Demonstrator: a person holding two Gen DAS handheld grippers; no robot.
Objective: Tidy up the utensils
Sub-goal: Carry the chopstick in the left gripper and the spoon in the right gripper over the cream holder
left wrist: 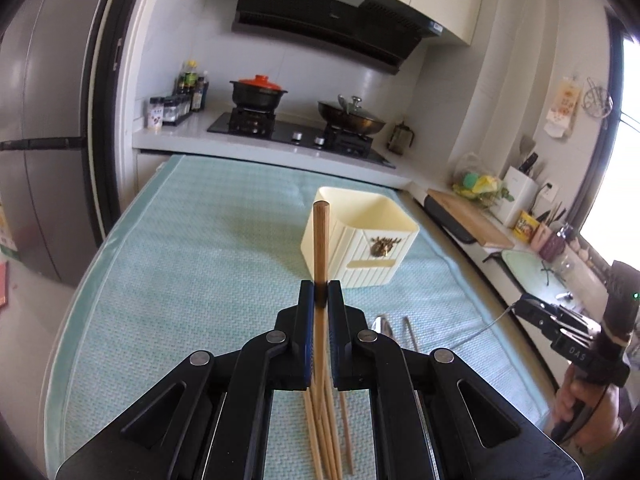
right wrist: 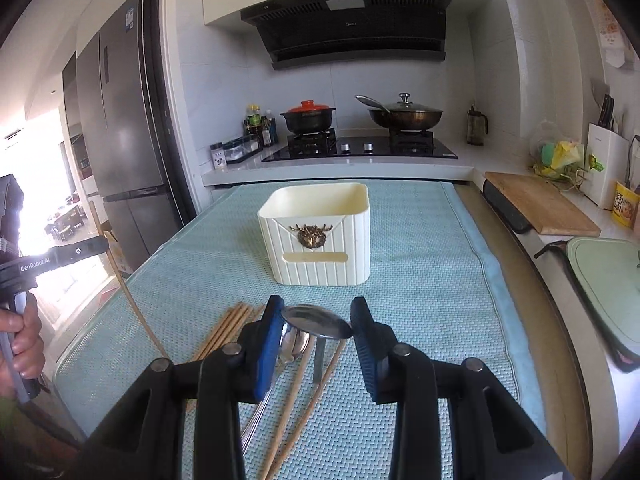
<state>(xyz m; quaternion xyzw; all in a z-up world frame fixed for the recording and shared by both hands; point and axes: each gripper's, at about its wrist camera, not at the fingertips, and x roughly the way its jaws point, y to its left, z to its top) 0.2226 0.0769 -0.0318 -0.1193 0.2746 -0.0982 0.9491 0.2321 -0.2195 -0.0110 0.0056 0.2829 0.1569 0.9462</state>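
My left gripper (left wrist: 320,292) is shut on a wooden chopstick (left wrist: 320,240) and holds it upright above the mat, just in front of the cream utensil box (left wrist: 360,236). More chopsticks (left wrist: 324,432) lie on the mat below it. My right gripper (right wrist: 316,320) is open, its jaws on either side of a metal spoon's bowl (right wrist: 316,322). Loose chopsticks (right wrist: 228,330) and another spoon (right wrist: 294,344) lie under it. The box (right wrist: 320,236) stands empty ahead. The left gripper (right wrist: 60,256) with its chopstick (right wrist: 132,304) shows at the left edge.
A teal mat (right wrist: 420,280) covers the table. Behind it is a stove (right wrist: 360,148) with a red-lidded pot (right wrist: 308,114) and a pan (right wrist: 404,114). A cutting board (right wrist: 540,204) and a knife block (right wrist: 606,164) stand on the counter at right. A fridge (right wrist: 120,120) is at left.
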